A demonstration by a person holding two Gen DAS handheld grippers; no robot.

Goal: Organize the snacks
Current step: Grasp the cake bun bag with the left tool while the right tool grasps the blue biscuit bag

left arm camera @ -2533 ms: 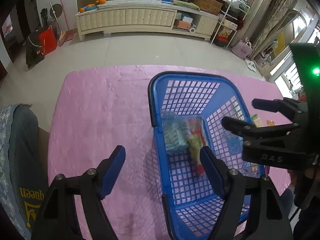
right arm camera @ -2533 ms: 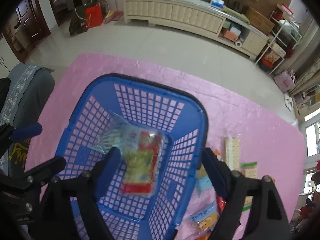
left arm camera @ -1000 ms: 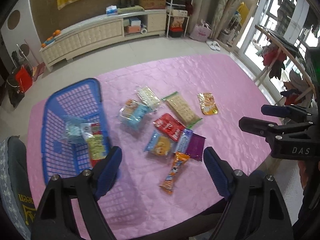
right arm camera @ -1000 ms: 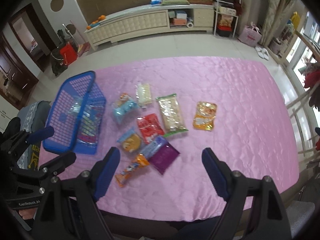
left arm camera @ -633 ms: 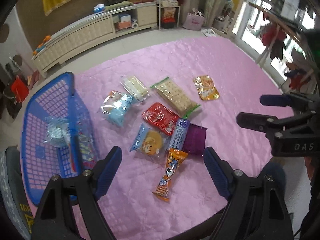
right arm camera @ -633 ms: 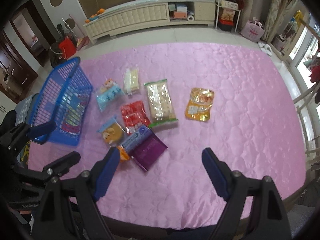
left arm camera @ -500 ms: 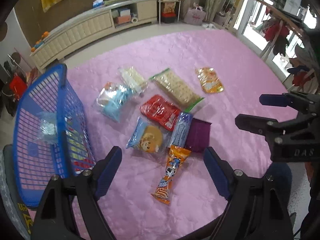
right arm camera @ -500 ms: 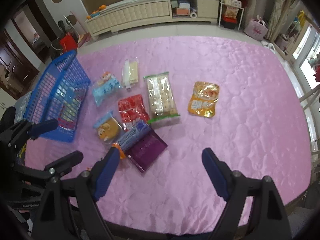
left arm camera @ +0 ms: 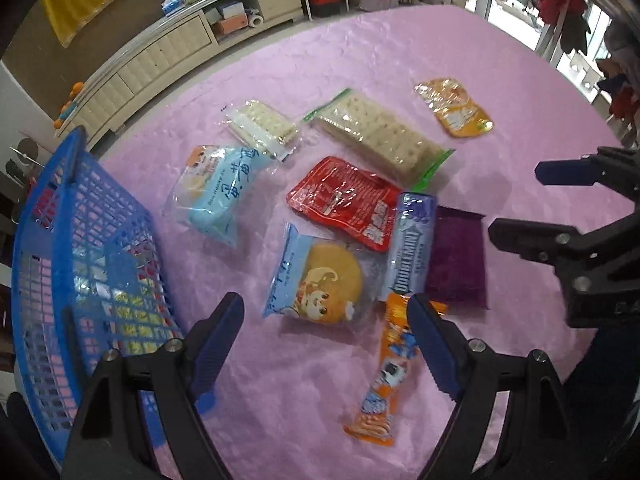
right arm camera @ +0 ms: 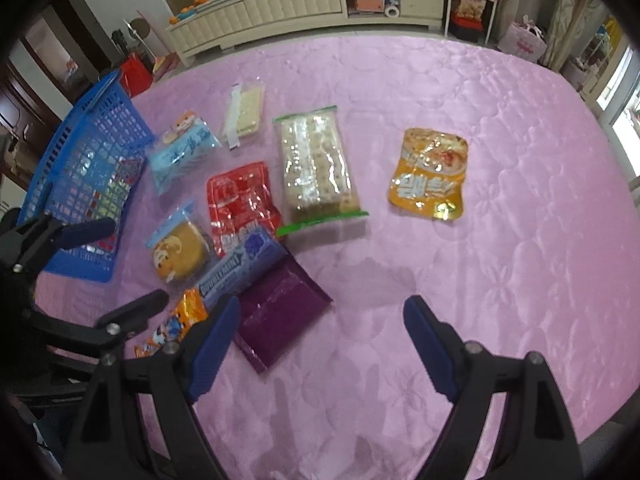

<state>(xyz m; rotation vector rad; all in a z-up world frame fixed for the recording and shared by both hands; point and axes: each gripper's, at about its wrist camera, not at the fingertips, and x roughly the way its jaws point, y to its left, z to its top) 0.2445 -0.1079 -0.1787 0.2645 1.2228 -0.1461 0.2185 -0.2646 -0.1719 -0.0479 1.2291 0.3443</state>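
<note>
Surface: pink quilted cloth (right arm camera: 460, 128) covers the whole table, shiny, with a stitched flower pattern; bare across the right half of the right wrist view.
Basket: blue plastic basket (left arm camera: 60, 240) at the left edge of both views, with packets showing through its mesh.
Snacks: loose cluster left of centre on the cloth; cracker pack (right arm camera: 316, 160) in the middle, orange pouch (right arm camera: 430, 174) apart to its right, red pouch (left arm camera: 344, 200), round cake packet (left arm camera: 320, 280), purple packet (right arm camera: 280, 320), orange bar (left arm camera: 386, 376) lowest.
Left gripper (left arm camera: 326, 336): jaws wide apart and empty, above the cake packet and orange bar.
Right gripper (right arm camera: 322, 344): jaws spread, nothing between them, over bare cloth beside the purple packet.
Room: long cream cabinet (right arm camera: 280, 4) along the far wall at the top of the frame, tiled floor, shelves and bright windows at upper right.
</note>
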